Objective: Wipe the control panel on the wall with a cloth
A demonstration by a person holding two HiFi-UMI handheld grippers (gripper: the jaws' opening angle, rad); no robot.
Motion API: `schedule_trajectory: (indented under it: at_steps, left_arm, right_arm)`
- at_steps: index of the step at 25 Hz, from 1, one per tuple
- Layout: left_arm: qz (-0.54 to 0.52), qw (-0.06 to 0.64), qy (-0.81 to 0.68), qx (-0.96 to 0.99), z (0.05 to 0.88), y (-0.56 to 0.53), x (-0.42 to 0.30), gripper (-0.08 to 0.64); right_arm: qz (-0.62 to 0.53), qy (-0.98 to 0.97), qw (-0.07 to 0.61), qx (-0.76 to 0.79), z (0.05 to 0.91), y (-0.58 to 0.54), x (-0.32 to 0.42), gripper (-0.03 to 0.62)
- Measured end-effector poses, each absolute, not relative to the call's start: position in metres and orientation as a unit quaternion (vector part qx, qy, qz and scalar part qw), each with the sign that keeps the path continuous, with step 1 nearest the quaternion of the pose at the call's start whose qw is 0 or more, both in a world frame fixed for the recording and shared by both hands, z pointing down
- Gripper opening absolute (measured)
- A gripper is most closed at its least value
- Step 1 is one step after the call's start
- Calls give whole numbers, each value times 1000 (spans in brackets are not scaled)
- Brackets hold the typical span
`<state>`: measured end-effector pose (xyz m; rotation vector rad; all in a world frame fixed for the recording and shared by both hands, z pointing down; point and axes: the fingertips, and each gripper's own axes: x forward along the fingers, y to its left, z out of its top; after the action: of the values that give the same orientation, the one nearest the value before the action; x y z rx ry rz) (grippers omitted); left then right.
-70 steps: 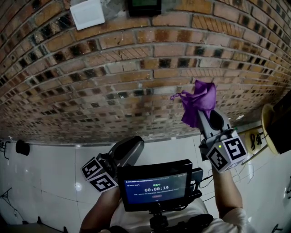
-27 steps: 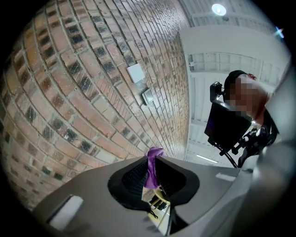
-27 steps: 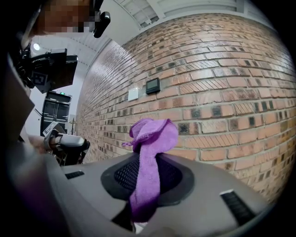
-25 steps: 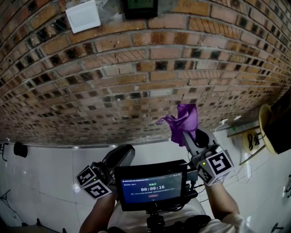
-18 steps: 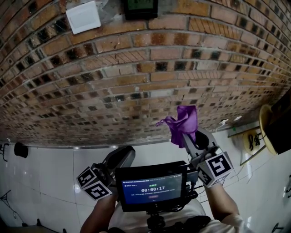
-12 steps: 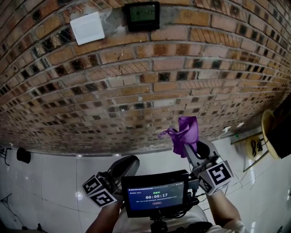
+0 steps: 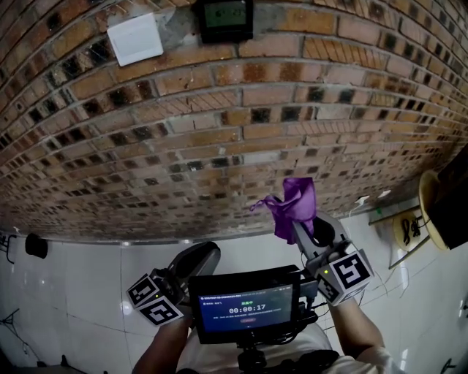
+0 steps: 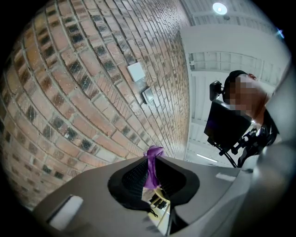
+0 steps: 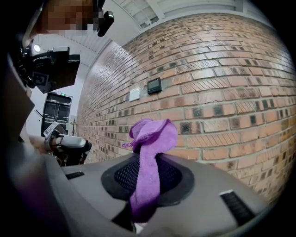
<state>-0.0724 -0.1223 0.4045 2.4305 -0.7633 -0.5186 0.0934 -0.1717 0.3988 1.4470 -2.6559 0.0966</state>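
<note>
The dark control panel (image 7: 225,18) hangs high on the brick wall (image 7: 219,124); in the right gripper view the control panel (image 9: 154,85) is small and far off. A purple cloth (image 7: 294,204) sticks up out of my right gripper (image 7: 301,221), well below the panel and a little to its right. In the right gripper view my right gripper (image 9: 145,173) is shut on the cloth (image 9: 150,148). My left gripper (image 7: 207,253) is low at the left, with nothing in it. In its own view the left gripper (image 8: 153,178) has a narrow gap between the jaws, and the far cloth (image 8: 152,163) shows through it.
A white wall plate (image 7: 134,38) is left of the panel. At the right edge are a yellow round object (image 7: 431,208) and cables (image 7: 406,223). A screen (image 7: 245,310) sits near my chest. A small black object (image 7: 35,245) lies on the white floor at left.
Since 2.8 s ago my right gripper has come down and slightly left with the cloth; over the last second it has hardly moved. The left gripper has stayed low.
</note>
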Motion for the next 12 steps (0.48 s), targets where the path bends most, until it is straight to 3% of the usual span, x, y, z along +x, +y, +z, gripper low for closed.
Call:
schedule_trajectory:
  at_steps: [12]
  left_arm:
    - [-194,271,-284,899,408,-122,-72,43]
  right_arm:
    - [27,-877,61,475,399,-174,90,89]
